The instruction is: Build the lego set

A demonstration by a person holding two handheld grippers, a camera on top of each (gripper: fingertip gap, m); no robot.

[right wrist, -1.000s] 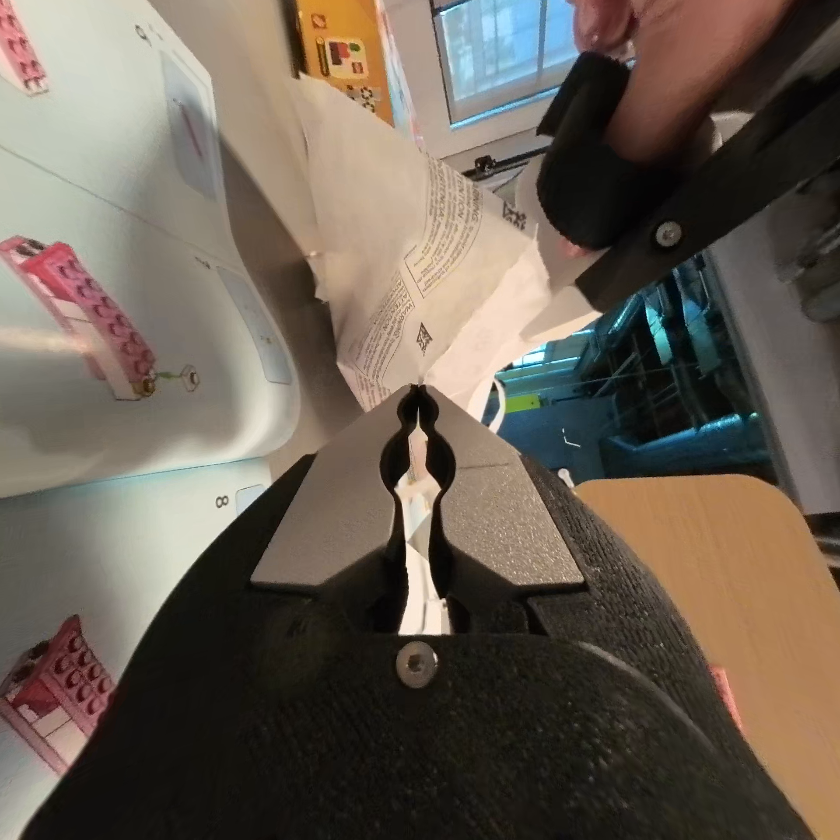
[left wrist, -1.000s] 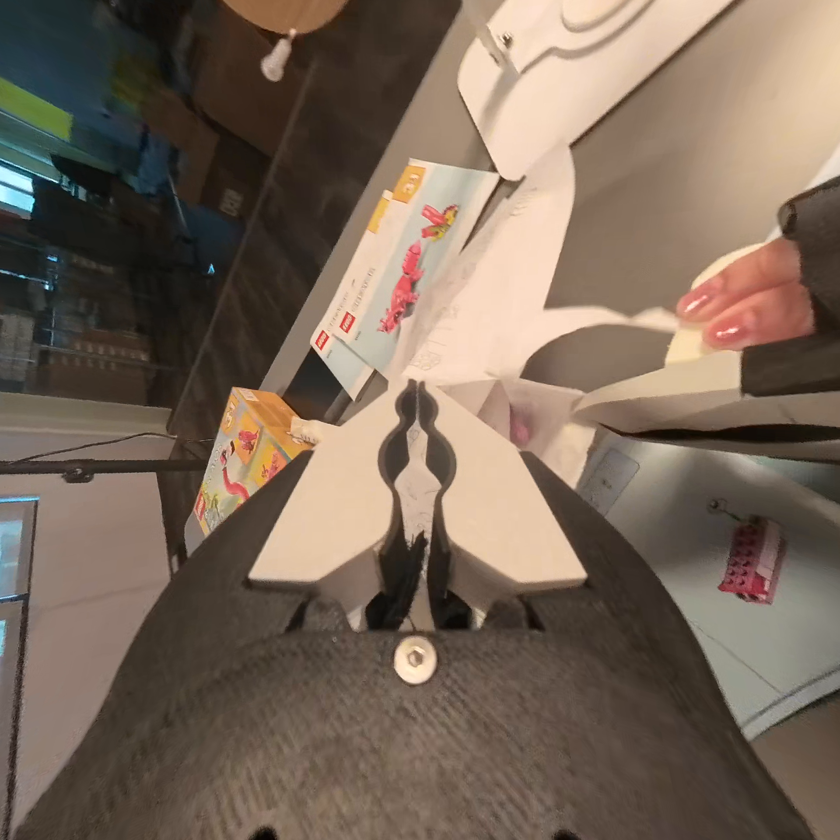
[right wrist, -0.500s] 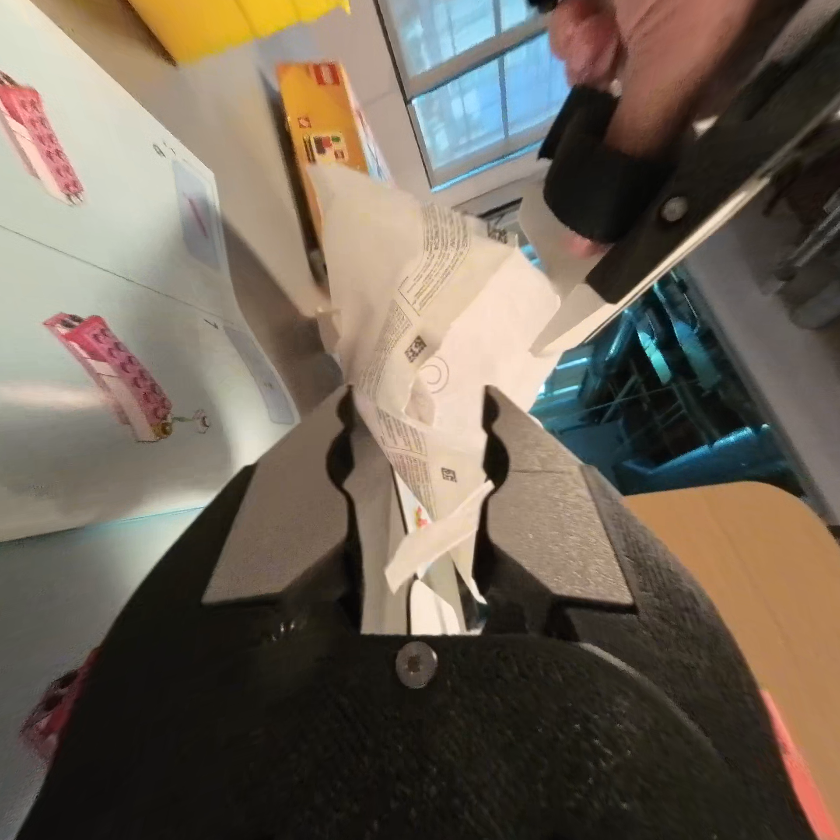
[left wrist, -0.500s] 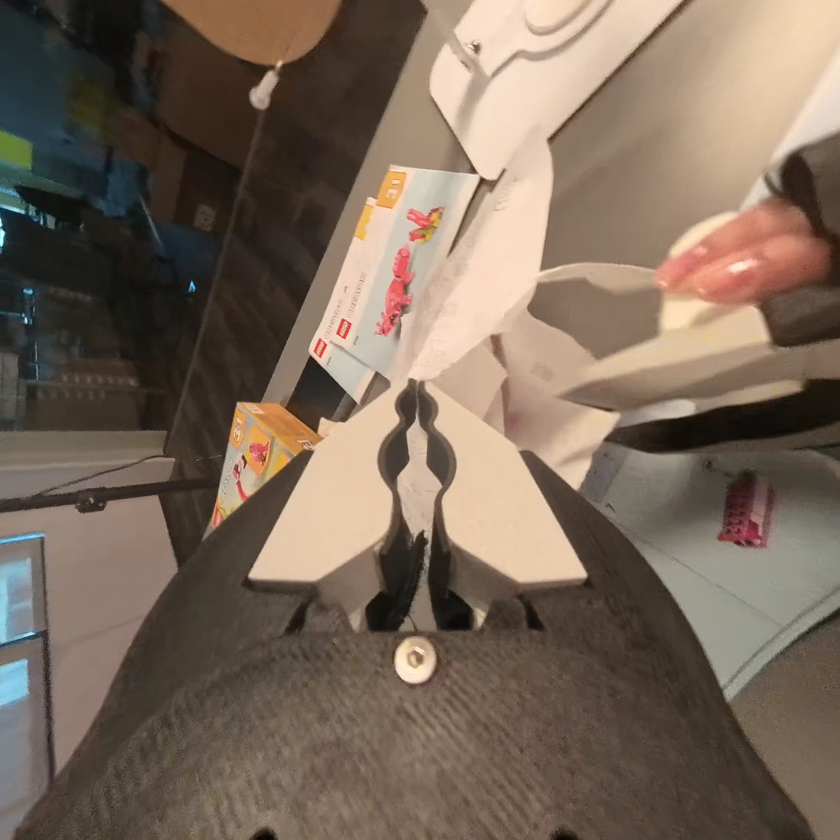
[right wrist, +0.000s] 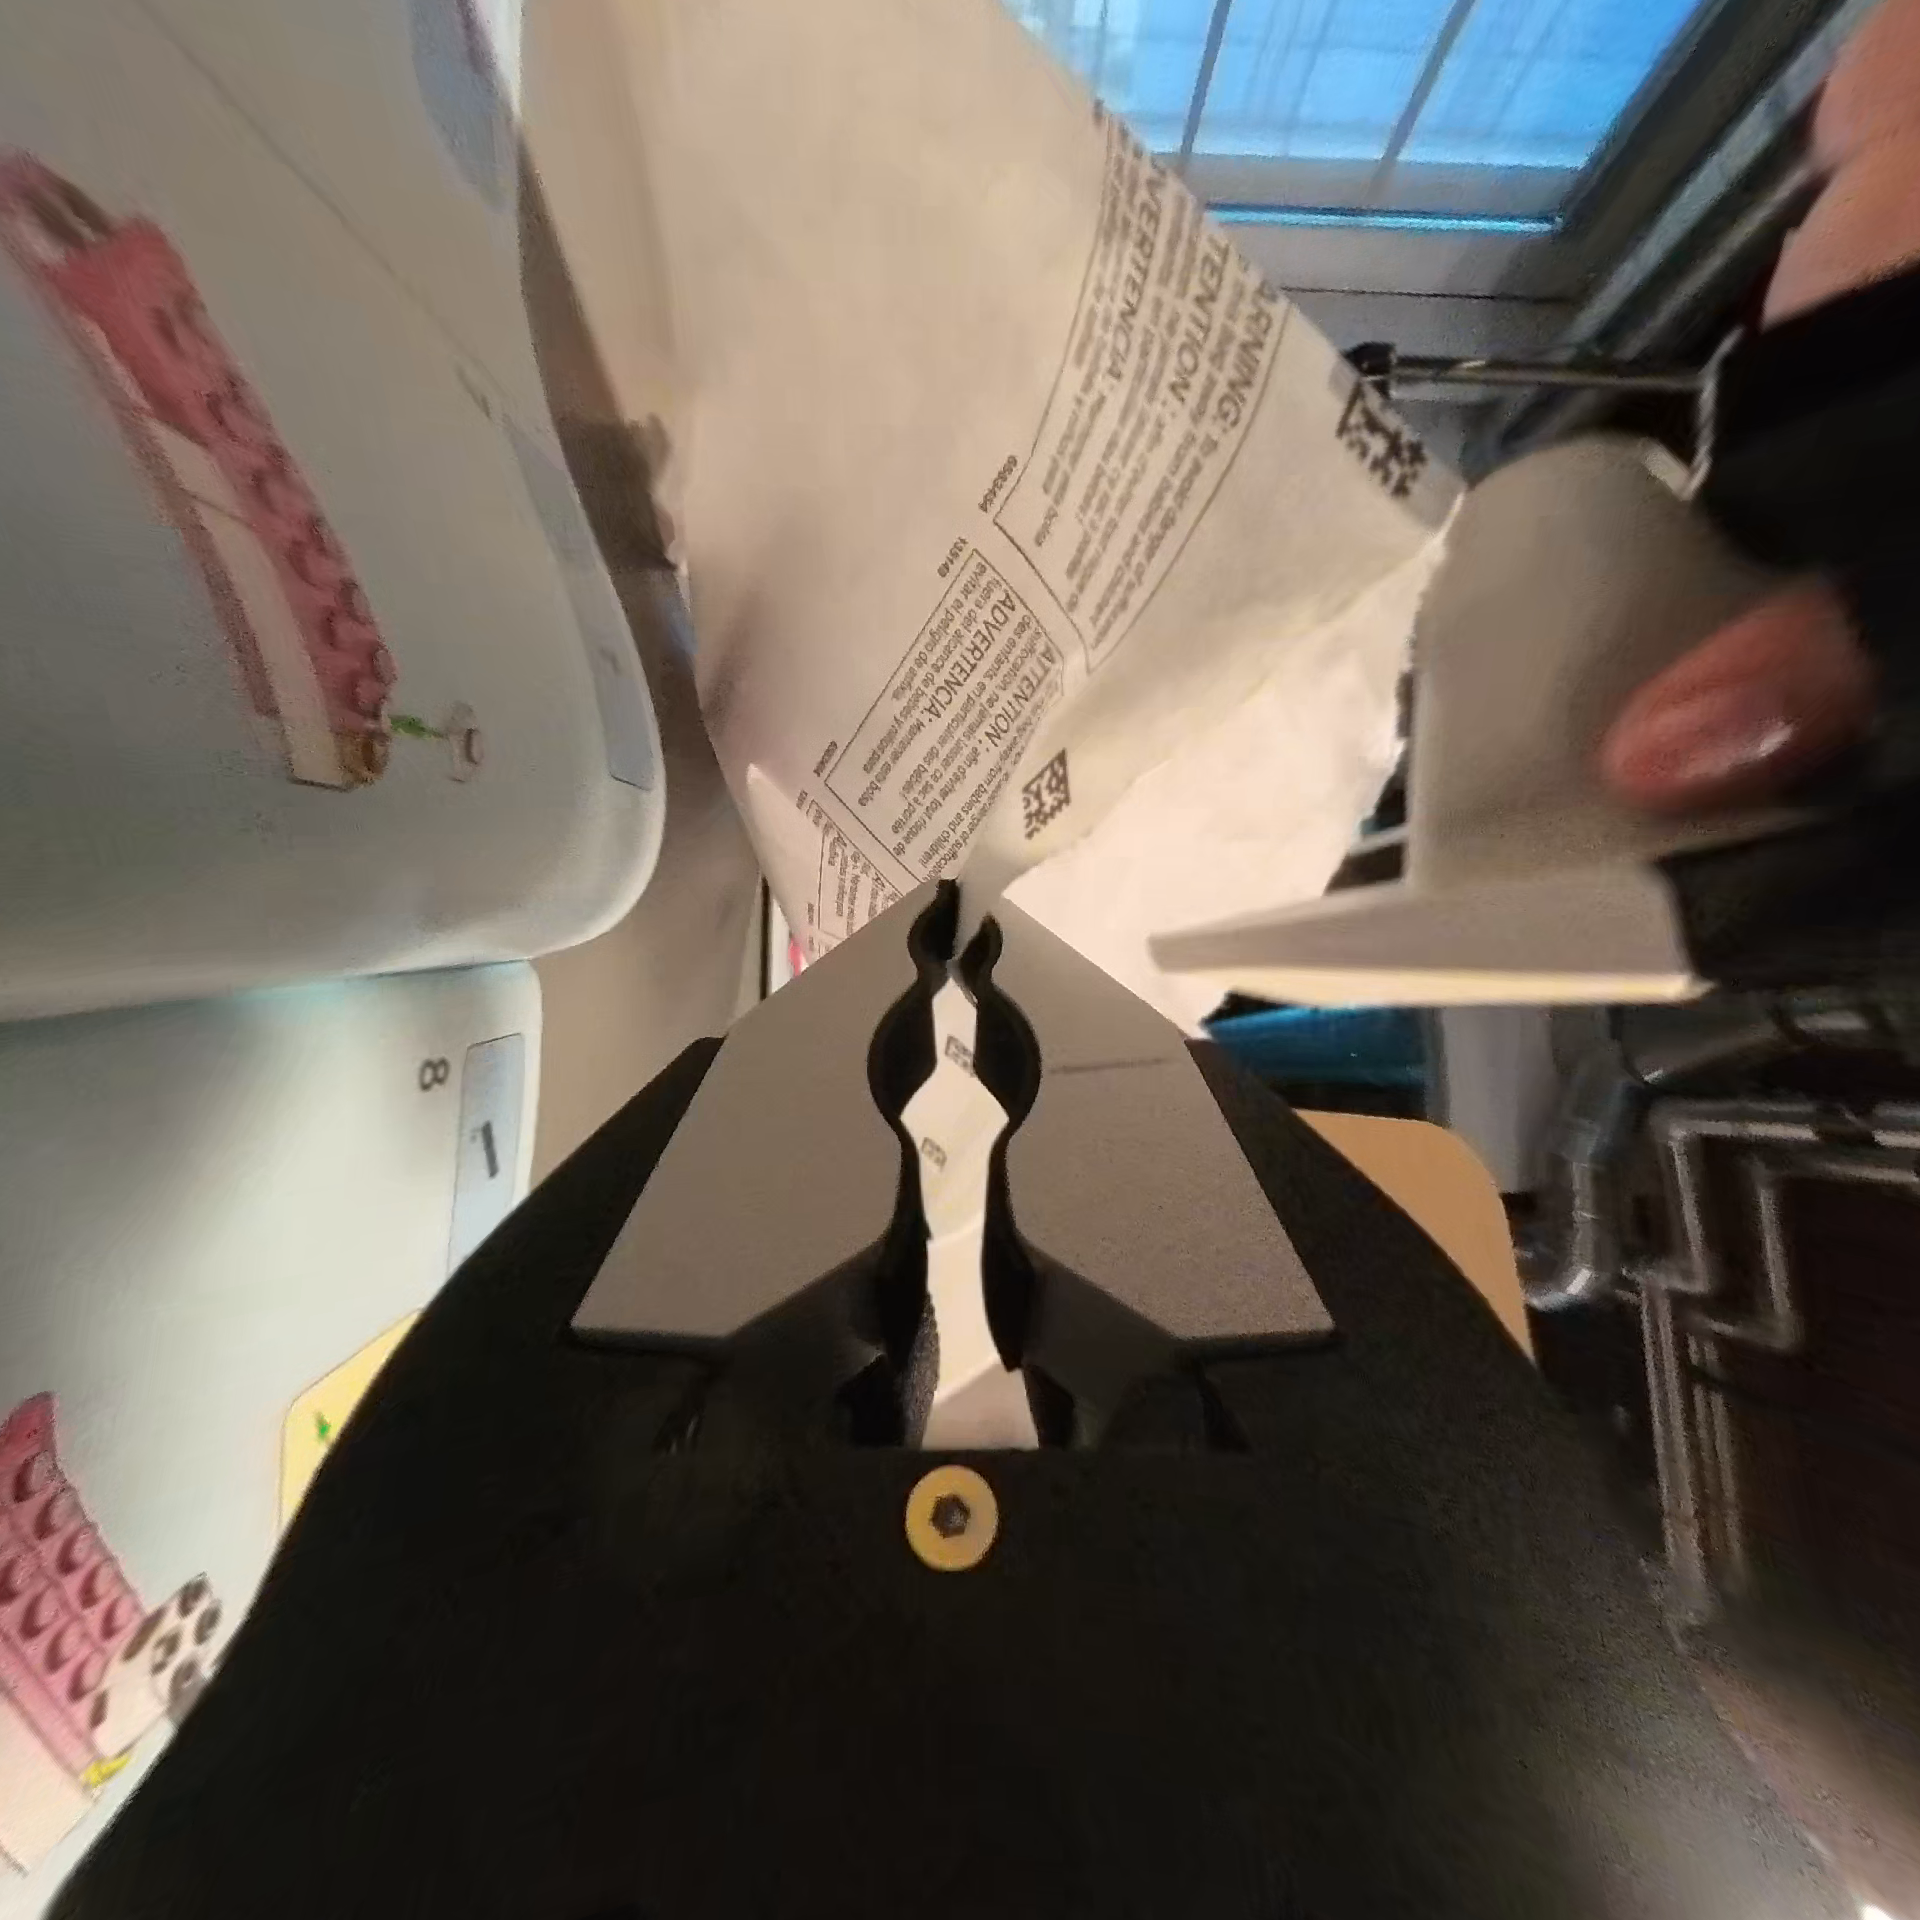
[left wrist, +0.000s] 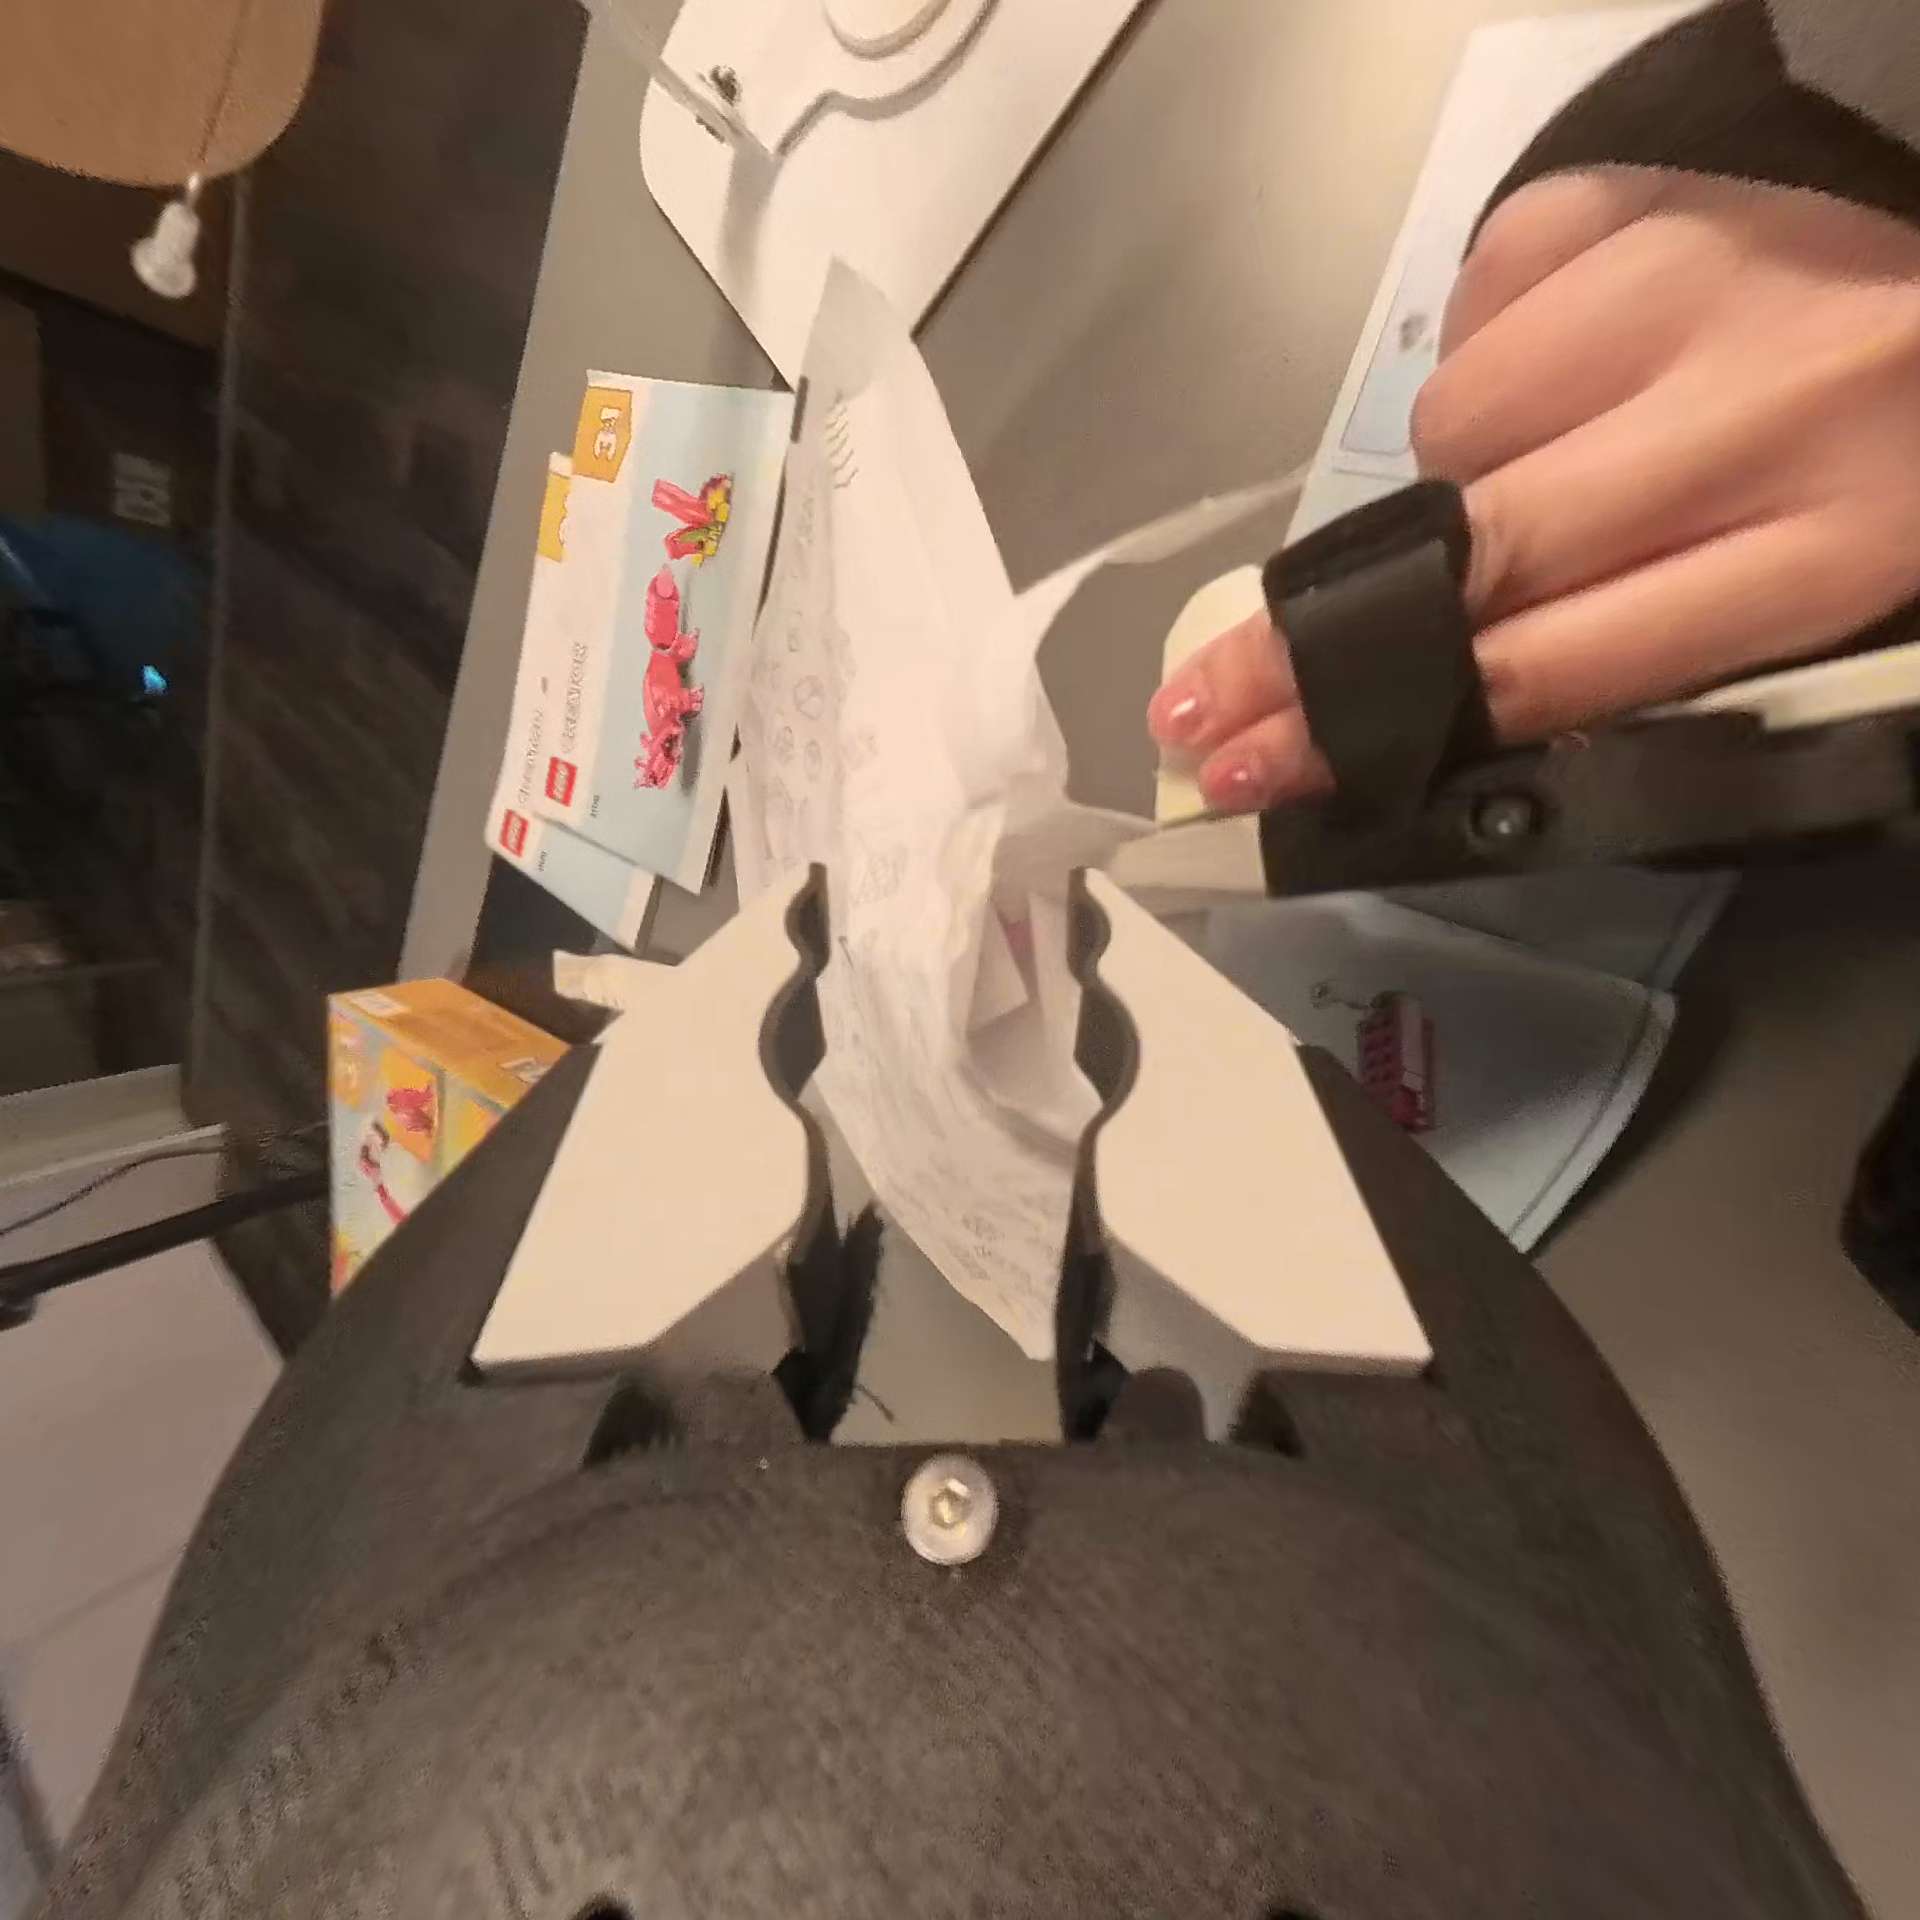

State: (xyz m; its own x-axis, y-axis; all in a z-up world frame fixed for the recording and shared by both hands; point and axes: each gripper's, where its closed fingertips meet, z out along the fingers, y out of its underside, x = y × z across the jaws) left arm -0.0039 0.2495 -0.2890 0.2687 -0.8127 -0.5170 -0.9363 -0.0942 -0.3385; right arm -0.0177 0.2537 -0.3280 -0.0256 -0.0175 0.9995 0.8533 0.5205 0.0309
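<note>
left gripper: white fingers now stand apart; they were clamped tight on the bag a moment ago. Bag paper hangs loose in the gap, no pad visibly pressing it. Counts as let go.
right gripper: dark fingers now pinched together on a fold of the bag at the tips; half a second back they were spread wide around it. Pads meet on paper.
paper bag: white, crumpled, printed with fine text and small drawings; held up off the table, between the two grippers. In the right wrist view its printed panel fills the upper middle. Something pink shows inside, too blurred to name.
what changed: grip has swapped, left released, right re-clamped. Bag now hangs from the right gripper alone, judging by the fingers.
meaning: looks like a regrasp, with the left gripper free to take a new hold; judgement only.
hand: person's hand strapped on the right gripper's handle, upper right of the left wrist view.
instruction booklet: open, pale blue pages with pink brick drawings, lying beside the bag.
small booklets: two stacked on the table, beyond the bag.
orange box: standing at the table edge, left.
table: grey.
</note>
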